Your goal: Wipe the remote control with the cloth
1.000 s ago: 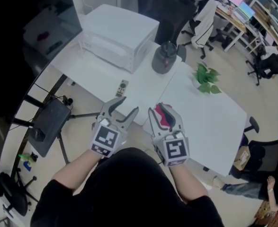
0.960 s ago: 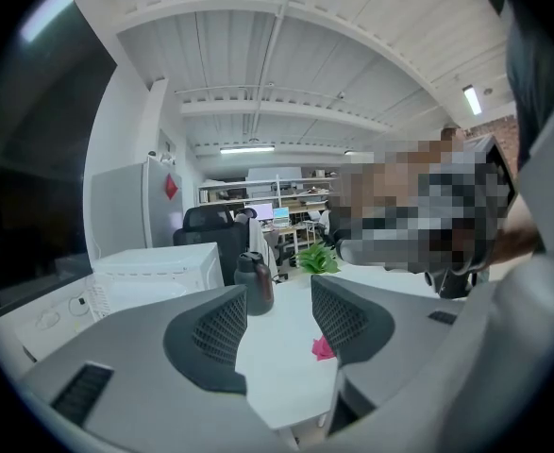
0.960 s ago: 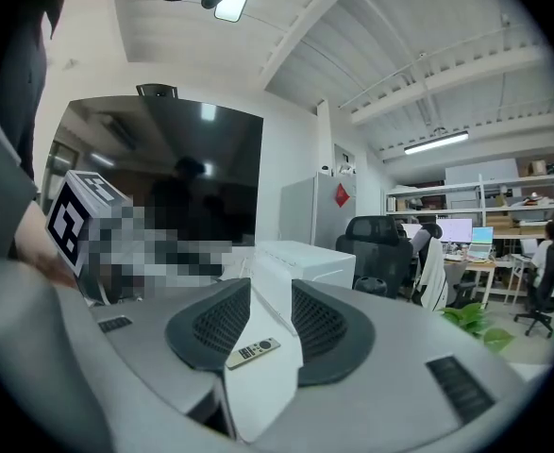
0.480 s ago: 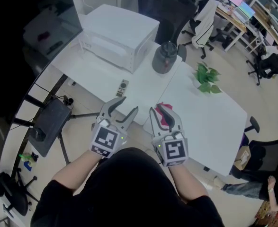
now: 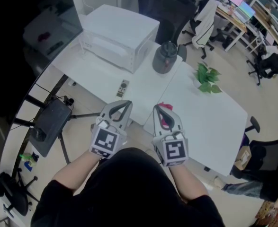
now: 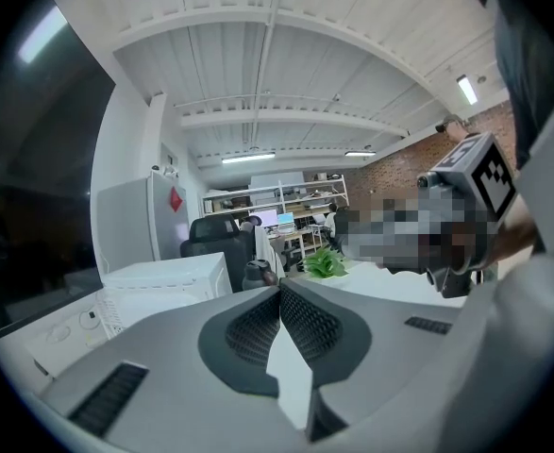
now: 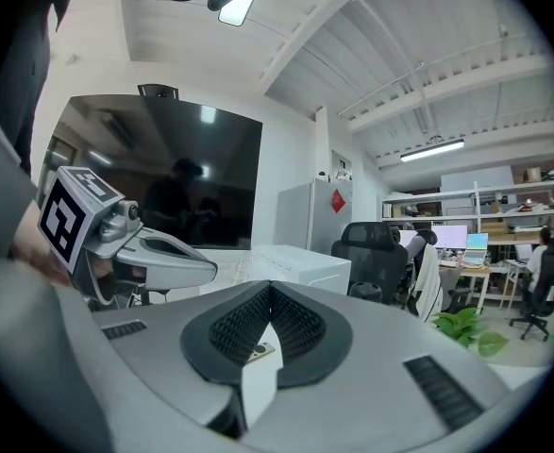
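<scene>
While left gripper and right gripper fingers are closed, empty, the latter half hides the cloth.

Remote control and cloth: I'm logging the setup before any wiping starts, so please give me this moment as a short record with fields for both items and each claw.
remote control: lying on the white table, ahead of the left claw, untouched
cloth: red, on the white table near its front edge, seen through the right claw's loop in the head view, not gripped
left claw: shut, nothing between its jaws
right claw: shut, nothing between its jaws
wiping: not yet begun
</scene>
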`<action>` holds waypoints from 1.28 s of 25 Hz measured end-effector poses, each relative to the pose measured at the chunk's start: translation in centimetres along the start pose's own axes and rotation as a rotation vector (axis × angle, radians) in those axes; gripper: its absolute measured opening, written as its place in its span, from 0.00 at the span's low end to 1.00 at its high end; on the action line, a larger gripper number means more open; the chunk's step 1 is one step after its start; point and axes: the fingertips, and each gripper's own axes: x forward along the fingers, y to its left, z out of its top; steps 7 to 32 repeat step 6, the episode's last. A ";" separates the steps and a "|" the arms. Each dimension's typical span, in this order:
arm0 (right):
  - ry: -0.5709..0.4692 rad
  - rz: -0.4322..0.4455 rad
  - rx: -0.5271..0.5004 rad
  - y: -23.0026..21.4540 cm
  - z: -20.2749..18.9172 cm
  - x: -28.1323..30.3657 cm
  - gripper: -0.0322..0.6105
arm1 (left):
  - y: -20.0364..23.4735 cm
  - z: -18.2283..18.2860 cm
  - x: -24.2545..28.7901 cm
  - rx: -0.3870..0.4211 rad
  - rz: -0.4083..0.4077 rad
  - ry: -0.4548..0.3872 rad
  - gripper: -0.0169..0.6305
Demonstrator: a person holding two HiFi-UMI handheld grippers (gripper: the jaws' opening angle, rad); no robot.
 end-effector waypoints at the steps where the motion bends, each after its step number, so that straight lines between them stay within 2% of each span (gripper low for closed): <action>1: -0.001 0.001 -0.002 0.0 0.0 0.0 0.06 | 0.0 -0.1 0.0 0.001 0.000 0.001 0.03; 32: 0.005 0.002 0.001 0.0 -0.3 0.2 0.06 | 0.0 -0.2 0.1 0.005 -0.002 0.001 0.03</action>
